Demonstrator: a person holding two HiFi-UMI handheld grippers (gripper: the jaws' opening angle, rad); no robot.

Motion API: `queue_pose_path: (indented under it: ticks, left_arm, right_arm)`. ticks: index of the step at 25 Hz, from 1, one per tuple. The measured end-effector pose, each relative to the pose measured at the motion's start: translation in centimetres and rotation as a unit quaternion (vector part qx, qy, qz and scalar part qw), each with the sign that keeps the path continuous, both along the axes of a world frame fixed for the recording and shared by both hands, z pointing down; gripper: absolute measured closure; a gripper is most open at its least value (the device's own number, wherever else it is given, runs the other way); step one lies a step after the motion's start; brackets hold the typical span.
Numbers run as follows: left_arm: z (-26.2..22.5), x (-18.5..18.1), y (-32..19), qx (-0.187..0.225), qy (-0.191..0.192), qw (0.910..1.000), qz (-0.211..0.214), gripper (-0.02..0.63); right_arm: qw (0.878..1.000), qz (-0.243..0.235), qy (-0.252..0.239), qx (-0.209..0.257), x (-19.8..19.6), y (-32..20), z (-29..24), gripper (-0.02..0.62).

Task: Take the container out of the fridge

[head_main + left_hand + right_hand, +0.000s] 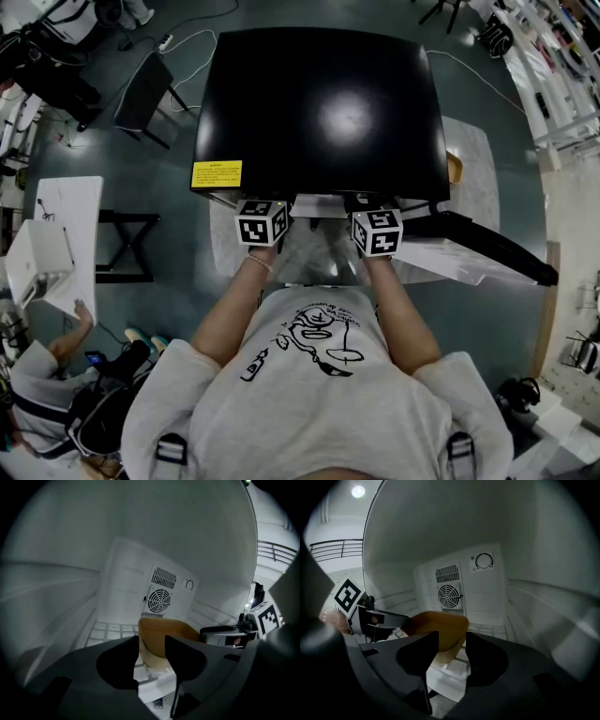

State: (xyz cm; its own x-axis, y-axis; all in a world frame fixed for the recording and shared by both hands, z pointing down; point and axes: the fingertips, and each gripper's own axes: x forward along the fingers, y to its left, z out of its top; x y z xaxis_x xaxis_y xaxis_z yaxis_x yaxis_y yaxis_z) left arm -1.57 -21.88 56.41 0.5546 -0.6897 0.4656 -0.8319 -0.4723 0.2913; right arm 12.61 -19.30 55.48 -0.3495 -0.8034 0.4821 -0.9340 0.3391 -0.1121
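The tan container (165, 637) sits on the wire shelf (110, 631) inside the small black fridge (319, 103), directly ahead of both grippers and seemingly lying crosswise between them. The left gripper (152, 654) straddles its left wall and the right gripper (451, 652) its right wall. Both point slightly downward, equally near, with jaws wide and not pressing.

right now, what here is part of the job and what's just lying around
Job: fridge, open door, tan container, left gripper, right gripper, both open.
Lying about: black chair, white table, seated person.
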Motion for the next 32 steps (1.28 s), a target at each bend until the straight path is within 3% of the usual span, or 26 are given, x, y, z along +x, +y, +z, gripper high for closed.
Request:
queue_pose_path:
  ticks: [13, 32]
  left_arm:
    - [0.34, 0.28, -0.33, -0.013, 0.006, 0.9999, 0.002, 0.42]
    - [0.02, 0.67, 0.64, -0.02, 0.02, 0.9996, 0.008, 0.423]
  right_arm:
    - [0.999, 0.003, -0.037, -0.023, -0.49, -0.65, 0.71, 0.42]
    - [0.998, 0.015, -0.048, -0.03, -0.77, -0.13, 0.43, 0.42]
